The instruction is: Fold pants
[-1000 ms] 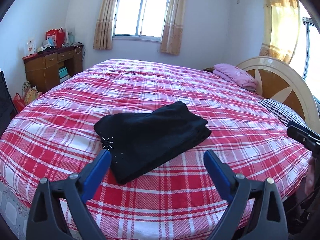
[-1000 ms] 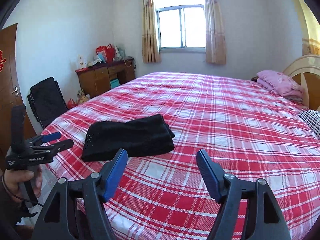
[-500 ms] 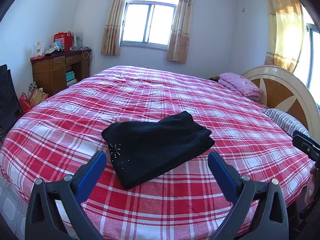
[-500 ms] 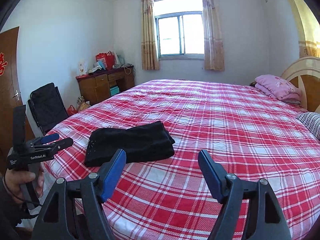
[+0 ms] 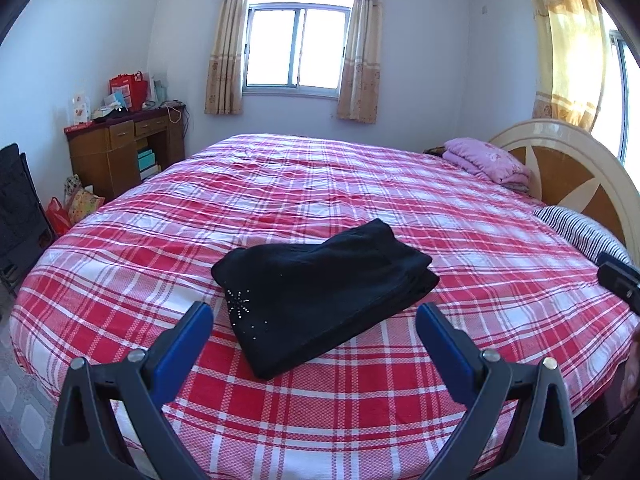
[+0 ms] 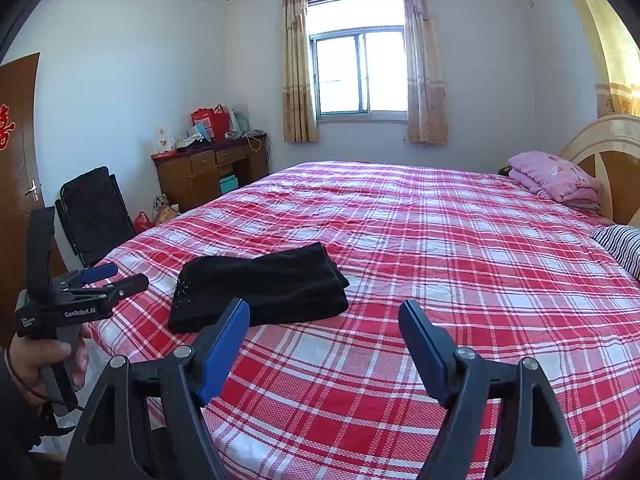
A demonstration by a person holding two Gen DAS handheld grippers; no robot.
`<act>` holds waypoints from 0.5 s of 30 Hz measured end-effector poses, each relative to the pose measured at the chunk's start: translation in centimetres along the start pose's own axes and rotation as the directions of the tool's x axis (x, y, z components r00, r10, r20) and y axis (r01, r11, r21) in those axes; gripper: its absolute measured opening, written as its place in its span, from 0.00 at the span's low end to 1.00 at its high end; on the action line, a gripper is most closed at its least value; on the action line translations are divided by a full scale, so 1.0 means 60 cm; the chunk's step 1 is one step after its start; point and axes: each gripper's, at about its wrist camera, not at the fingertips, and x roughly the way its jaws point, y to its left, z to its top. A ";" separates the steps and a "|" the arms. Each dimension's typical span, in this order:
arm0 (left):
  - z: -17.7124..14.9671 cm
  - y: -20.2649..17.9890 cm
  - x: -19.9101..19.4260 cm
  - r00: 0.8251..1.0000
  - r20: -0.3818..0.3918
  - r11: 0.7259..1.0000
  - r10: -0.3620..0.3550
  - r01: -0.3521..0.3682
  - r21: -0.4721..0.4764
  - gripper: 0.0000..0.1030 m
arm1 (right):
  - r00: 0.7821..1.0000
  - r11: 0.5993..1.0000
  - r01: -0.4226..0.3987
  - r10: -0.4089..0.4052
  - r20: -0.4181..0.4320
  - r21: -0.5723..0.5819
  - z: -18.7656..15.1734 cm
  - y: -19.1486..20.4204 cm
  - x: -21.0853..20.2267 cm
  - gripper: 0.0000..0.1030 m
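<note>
Pants (image 5: pixel 324 292) lie folded, compact, on bed (image 5: pixel 360 184) near its front edge. Left gripper (image 5: pixel 314 330) jaws just opened wider, empty; right gripper (image 6: pixel 324 326) jaws apart, empty. Both pulled back: fold looks finished.

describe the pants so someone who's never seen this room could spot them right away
Find the big bed with the red and white plaid cover that fills the room. On its near side, away from the headboard, lies a flat folded black bundle: the pants. They are the only black thing on the cover, with a small burst of shiny studs at one corner, unlike the pink quilt and striped pillow by the headboard.
</note>
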 end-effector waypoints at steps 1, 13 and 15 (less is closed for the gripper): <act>0.000 -0.001 0.001 1.000 -0.006 1.000 0.007 -0.007 0.007 1.00 | 1.000 1.000 0.002 -0.002 0.004 0.000 0.000 0.000 -0.002 0.76; 0.010 -0.019 -0.022 0.997 0.043 0.994 0.066 -0.070 0.090 1.00 | 0.999 1.000 0.014 -0.013 0.043 -0.018 0.008 0.006 -0.022 0.76; 0.014 -0.019 -0.025 0.997 0.050 0.994 0.066 -0.070 0.089 1.00 | 0.999 1.000 0.013 -0.012 0.043 -0.023 0.008 0.007 -0.023 0.76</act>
